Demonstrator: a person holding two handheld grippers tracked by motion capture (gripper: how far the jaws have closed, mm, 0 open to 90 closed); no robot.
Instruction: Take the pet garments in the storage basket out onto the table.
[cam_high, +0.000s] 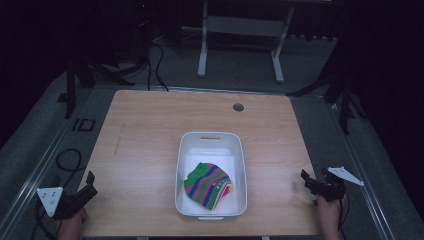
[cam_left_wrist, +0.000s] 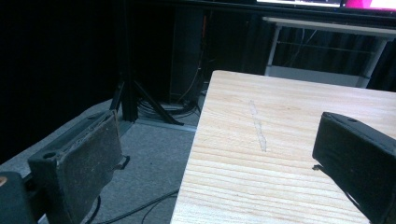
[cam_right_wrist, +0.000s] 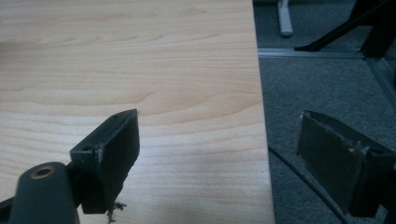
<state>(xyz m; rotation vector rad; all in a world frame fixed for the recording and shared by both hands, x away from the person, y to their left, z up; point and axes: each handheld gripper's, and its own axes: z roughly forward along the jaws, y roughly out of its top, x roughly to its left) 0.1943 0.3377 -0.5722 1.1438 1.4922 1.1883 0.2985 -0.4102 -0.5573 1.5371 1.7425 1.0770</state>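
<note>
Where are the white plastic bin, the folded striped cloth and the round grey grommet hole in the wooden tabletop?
White plastic bin (cam_high: 210, 138): high view, bare floor near its far wall.
Folded striped cloth (cam_high: 208, 184): high view, middle of its top.
Round grey grommet hole (cam_high: 238, 107): high view, its centre.

bin (cam_high: 184, 150): white | cloth (cam_high: 207, 184): green, pink, blue stripes | table (cam_high: 140, 140): light wood grain

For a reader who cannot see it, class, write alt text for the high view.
A white bin at the middle of a wooden table holds a folded striped cloth. Hand-held tongs wait at the near corners, left tongs and right tongs, both open, holding nothing.
</note>
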